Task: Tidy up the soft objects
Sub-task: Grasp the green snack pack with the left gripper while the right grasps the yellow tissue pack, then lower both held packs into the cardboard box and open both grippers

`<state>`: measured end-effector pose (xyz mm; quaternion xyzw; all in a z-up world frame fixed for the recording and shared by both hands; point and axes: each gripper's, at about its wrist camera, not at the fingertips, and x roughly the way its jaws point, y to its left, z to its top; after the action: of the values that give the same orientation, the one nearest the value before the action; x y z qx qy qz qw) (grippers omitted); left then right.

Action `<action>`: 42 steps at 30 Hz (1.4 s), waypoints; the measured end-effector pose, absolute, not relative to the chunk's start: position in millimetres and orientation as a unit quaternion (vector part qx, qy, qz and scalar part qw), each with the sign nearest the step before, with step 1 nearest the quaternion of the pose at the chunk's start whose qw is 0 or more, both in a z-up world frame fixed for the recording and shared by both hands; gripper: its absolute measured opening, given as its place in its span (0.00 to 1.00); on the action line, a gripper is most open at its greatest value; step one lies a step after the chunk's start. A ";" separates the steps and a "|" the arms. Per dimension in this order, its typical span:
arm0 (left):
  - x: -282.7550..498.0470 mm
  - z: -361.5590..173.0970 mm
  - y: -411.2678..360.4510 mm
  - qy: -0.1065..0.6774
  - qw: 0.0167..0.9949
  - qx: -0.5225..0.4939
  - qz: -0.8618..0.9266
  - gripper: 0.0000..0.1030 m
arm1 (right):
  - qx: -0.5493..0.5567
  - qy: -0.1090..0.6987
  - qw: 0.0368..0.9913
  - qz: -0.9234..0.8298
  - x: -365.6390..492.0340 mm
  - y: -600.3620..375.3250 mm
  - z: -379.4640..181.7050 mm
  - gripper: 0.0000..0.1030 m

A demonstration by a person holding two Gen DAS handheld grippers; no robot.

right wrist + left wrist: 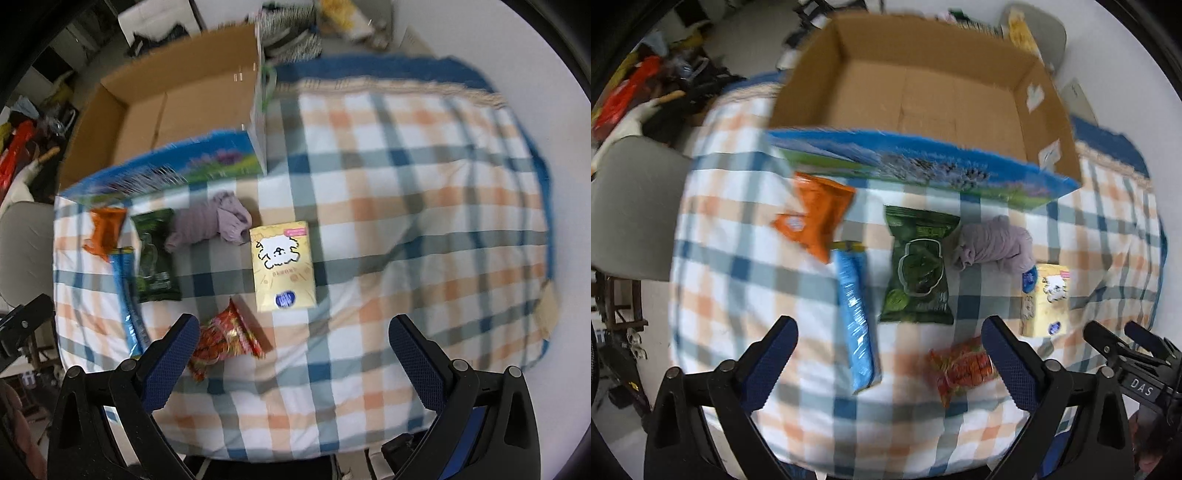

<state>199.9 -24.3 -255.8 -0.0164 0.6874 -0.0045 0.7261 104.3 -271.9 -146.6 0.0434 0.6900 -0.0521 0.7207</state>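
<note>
Several soft items lie on a checked cloth in front of an open cardboard box [923, 96]: an orange packet [816, 214], a blue packet [855, 314], a green packet [919, 266], a lilac cloth bundle [993, 245], a yellow tissue pack [1047, 299] and a red-orange packet [962, 365]. My left gripper [890, 363] is open and empty above the near packets. My right gripper [293, 363] is open and empty, hovering near the tissue pack [282, 266] and the red-orange packet [229, 336]. The box also shows in the right wrist view [166, 107].
The box's front wall [923, 166] carries a blue and green print. The checked cloth [424, 221] covers the table, with a wide bare stretch to the right. A grey chair [631, 206] stands left of the table. Clutter [646, 85] lies on the floor at far left.
</note>
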 end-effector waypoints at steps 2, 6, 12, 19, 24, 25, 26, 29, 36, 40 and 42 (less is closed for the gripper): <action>212.0 -281.5 -30.8 0.706 0.708 -0.017 -0.006 0.89 | 0.041 0.702 0.710 -0.053 126.0 -271.7 -175.6 1.00; 225.8 -321.4 -42.3 0.732 0.681 -0.012 -0.012 0.83 | 0.047 0.725 0.685 -0.055 165.7 -272.2 -224.8 0.99; 234.3 -358.7 -48.7 0.752 0.659 -0.010 -0.017 0.76 | 0.065 0.747 0.660 -0.054 191.5 -276.1 -281.1 0.98; 235.8 -389.0 -47.2 0.763 0.645 -0.030 -0.026 0.52 | 0.085 0.765 0.636 -0.042 218.5 -284.0 -322.3 0.93; 227.0 -398.3 -45.3 0.757 0.653 -0.031 -0.021 0.42 | 0.094 0.776 0.622 -0.040 229.3 -273.0 -347.1 0.76; 226.3 -391.4 -41.1 0.756 0.654 -0.031 -0.020 0.40 | 0.093 0.777 0.621 -0.041 232.9 -271.6 -352.6 0.71; 223.5 -389.9 -39.1 0.754 0.656 -0.030 -0.021 0.38 | 0.091 0.779 0.619 -0.042 231.9 -273.0 -353.2 0.69; 215.8 -379.9 -35.3 0.746 0.665 -0.022 -0.014 0.35 | 0.091 0.777 0.622 -0.043 243.5 -269.6 -357.3 0.68; 181.1 -346.1 -40.1 0.731 0.682 -0.014 -0.004 0.33 | 0.090 0.767 0.635 -0.036 226.9 -253.3 -370.3 0.65; 150.9 -322.5 -34.9 0.723 0.690 -0.024 -0.001 0.33 | 0.095 0.758 0.644 -0.023 208.5 -241.2 -360.8 0.64; 139.0 -307.7 -30.0 0.719 0.694 -0.034 -0.002 0.33 | 0.099 0.755 0.648 -0.013 201.8 -235.0 -356.2 0.64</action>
<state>139.0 -30.0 -307.7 -0.0345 0.7194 -0.0020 0.6938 201.8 -235.0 -356.2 0.0987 0.7547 -0.0128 0.6485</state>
